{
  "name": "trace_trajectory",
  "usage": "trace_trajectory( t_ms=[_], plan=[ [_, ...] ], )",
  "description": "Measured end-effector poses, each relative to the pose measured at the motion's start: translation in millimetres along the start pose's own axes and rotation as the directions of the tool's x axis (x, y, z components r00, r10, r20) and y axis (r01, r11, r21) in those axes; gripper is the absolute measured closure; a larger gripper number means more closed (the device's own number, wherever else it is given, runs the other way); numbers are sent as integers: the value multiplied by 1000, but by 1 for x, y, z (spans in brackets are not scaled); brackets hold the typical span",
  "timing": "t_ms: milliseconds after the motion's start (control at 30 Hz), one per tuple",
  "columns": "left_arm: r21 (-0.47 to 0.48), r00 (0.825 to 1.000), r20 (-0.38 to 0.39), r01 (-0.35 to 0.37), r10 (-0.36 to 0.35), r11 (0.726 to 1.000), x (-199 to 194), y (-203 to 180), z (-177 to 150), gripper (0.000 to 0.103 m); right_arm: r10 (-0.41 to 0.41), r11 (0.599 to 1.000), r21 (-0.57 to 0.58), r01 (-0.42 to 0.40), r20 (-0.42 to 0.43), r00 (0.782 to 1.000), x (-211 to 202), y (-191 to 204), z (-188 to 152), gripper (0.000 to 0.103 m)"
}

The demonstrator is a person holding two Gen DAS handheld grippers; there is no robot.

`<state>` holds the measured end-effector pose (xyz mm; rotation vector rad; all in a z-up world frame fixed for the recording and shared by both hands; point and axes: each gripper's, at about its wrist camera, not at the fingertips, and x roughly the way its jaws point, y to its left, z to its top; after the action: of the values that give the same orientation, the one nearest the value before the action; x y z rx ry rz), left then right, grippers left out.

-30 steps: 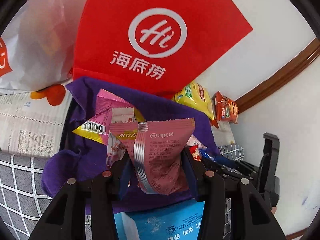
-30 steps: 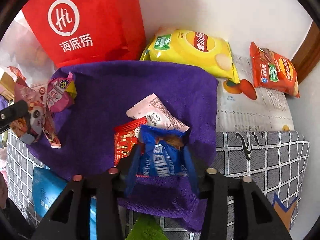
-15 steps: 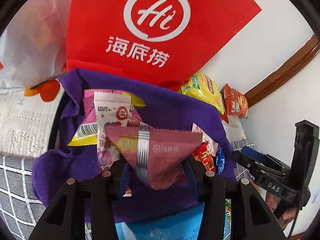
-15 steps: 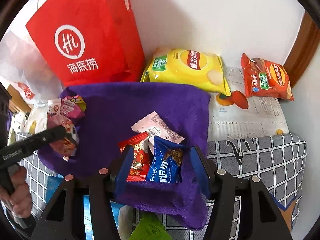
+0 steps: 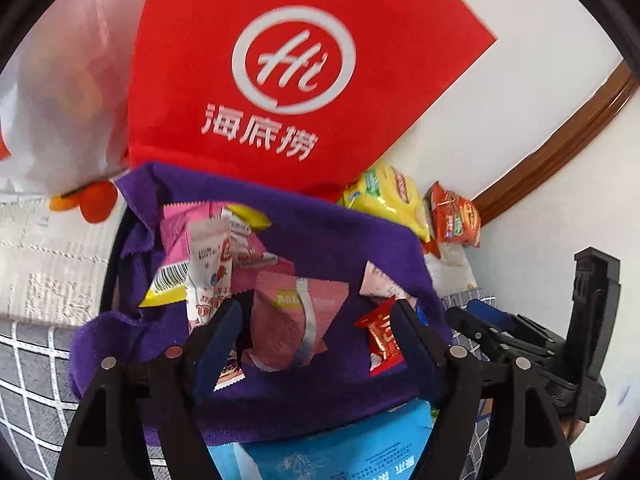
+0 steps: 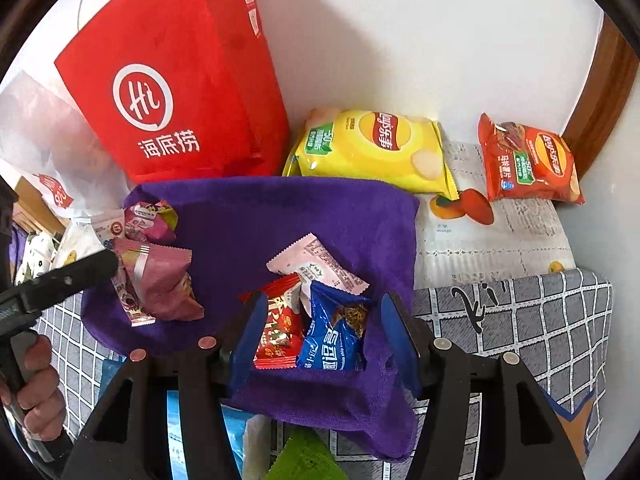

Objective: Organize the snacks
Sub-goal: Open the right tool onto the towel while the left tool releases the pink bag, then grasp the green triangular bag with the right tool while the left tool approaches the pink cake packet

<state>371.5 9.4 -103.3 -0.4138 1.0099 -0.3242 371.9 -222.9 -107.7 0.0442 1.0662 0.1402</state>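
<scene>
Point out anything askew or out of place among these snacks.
The purple towel is rumpled, its near edge hanging off the grid-patterned surface. The yellow chip bag and the orange chip bag lie apart by the wall, off the towel.

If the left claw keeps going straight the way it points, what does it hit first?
Most likely the pink snack packet, lying between the open left claw fingers on the purple cloth; depth is hard to judge.
</scene>
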Motion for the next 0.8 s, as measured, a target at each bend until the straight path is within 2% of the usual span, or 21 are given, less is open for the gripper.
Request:
trace_trajectory(
  t_ms=[133, 267, 333, 433, 633, 800],
  plan=[
    [3, 1000, 8, 20, -20, 1000, -7, -3, 1, 28, -21, 1000, -4, 21, 34, 999, -10, 2, -1, 44],
    [15, 1000, 12, 12, -12, 1000, -10, -6, 0, 28, -110, 994, 7, 110, 106, 988, -27, -2, -8, 44],
    [22, 1000, 12, 1, -1, 1000, -14, -7, -2, 28, -122, 993, 27, 119, 146, 982, -36, -7, -15, 44],
    [35, 1000, 21, -18, 18, 999, -19, -12, -3, 28, -125, 992, 37, 121, 146, 981, -44, -14, -26, 44],
    [52, 999, 41, -14, 12, 999, -40, -23, -4, 28, -35, 999, 23, 32, 129, 991, -62, -20, -71, 45],
    [82, 998, 58, -6, 1, 997, -59, -37, -7, 28, -1, 1000, -20, 4, 107, 994, -66, -11, -109, 45]
  ],
)
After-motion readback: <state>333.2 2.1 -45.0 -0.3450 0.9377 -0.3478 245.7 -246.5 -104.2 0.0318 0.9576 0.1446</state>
